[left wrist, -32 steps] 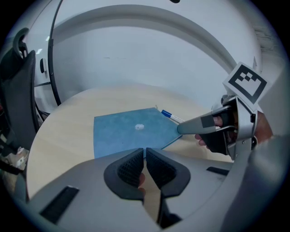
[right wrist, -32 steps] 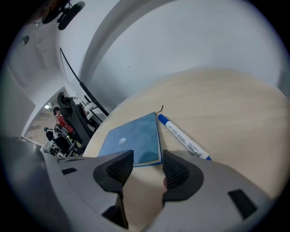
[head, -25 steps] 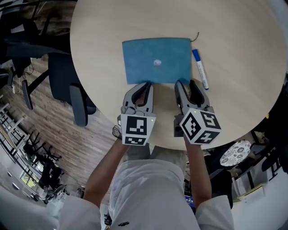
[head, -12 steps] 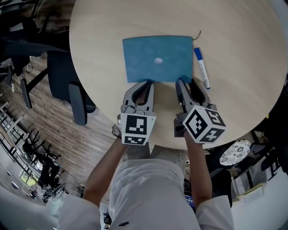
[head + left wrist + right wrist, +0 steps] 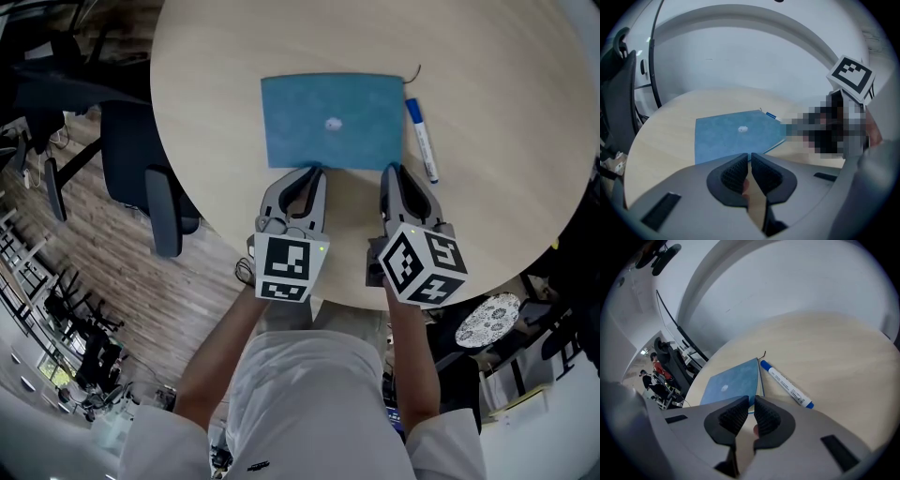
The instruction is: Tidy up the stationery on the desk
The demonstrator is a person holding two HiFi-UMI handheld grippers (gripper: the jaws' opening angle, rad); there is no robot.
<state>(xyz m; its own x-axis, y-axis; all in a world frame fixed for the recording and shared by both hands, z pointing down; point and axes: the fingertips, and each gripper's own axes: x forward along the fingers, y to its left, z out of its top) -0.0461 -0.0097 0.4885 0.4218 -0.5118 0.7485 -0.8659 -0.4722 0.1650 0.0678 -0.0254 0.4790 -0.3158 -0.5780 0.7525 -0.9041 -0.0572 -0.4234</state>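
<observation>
A closed blue notebook [image 5: 333,111] with a small white spot on its cover lies flat on the round wooden table [image 5: 497,75]. A white marker with a blue cap [image 5: 421,141] lies just right of it. My left gripper [image 5: 313,172] is shut and empty, its tips at the notebook's near edge [image 5: 736,133]. My right gripper [image 5: 391,172] is also shut and empty, at the notebook's near right corner, a little short of the marker [image 5: 787,385]. In the right gripper view the notebook [image 5: 731,383] sits just beyond my gripper [image 5: 751,401].
A thin dark ribbon [image 5: 412,72] sticks out from the notebook's far right corner. A dark office chair [image 5: 141,178] stands left of the table over the wooden floor. The table's near edge runs just under both grippers.
My right gripper has shifted slightly to the right, toward the notebook's near right corner. The left gripper, notebook and marker have hardly moved.
</observation>
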